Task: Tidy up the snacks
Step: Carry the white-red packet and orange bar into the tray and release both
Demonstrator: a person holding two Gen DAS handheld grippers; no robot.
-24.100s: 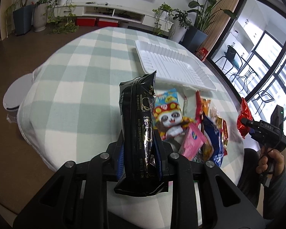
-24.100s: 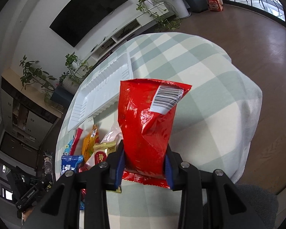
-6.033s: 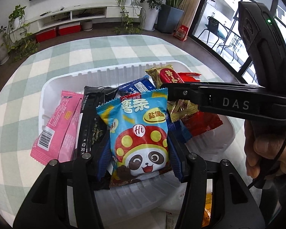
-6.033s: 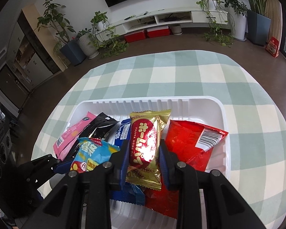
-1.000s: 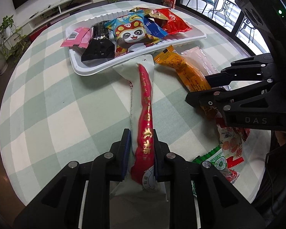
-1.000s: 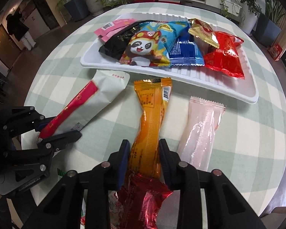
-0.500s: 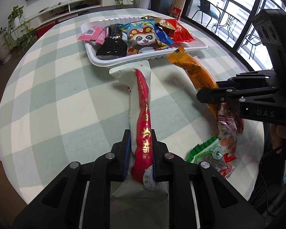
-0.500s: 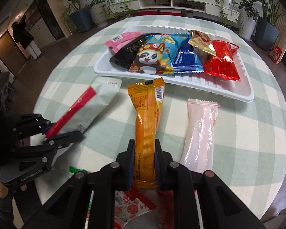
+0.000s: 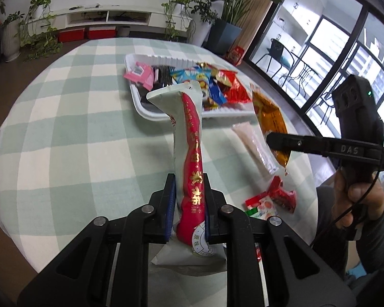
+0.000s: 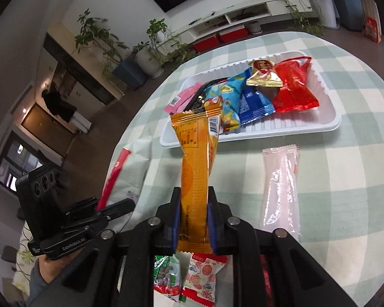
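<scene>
1. The left gripper (image 9: 188, 204) has its jaws closed on the white packet with the red stripe (image 9: 189, 153). The jaws pinch it near its lower end. A short part hangs below the pads and the long part stands up in front of the camera, tilted a little.

2. The right gripper (image 10: 192, 220) has its jaws closed on the orange packet (image 10: 195, 158), also near the lower end. The packet rises almost straight, and its top edge with the barcode overlaps the near rim of the white tray (image 10: 330, 125) in the right wrist view.

3. Half a second ago both packets were lying with their far ends on the checked tablecloth (image 9: 64, 128). Now both are lifted and they hang free in the air. Both jaws were already closed then (the grip did not change).

4. The tray stands on the far side of the table and holds a pink packet (image 10: 184, 97), a black one (image 9: 162, 76), a light blue panda packet (image 10: 225, 94), a dark blue one (image 10: 253, 102), a gold one (image 10: 263, 75) and a red one (image 10: 294, 87).

5. A pale pink transparent packet (image 10: 281, 186) lies flat on the cloth between the tray and the right gripper, just beside the orange packet. Small red and green packets (image 10: 189, 278) lie close under the right gripper.

6. In the left wrist view, the right gripper with its orange packet stands to the right of the white packet, apart from it.
</scene>
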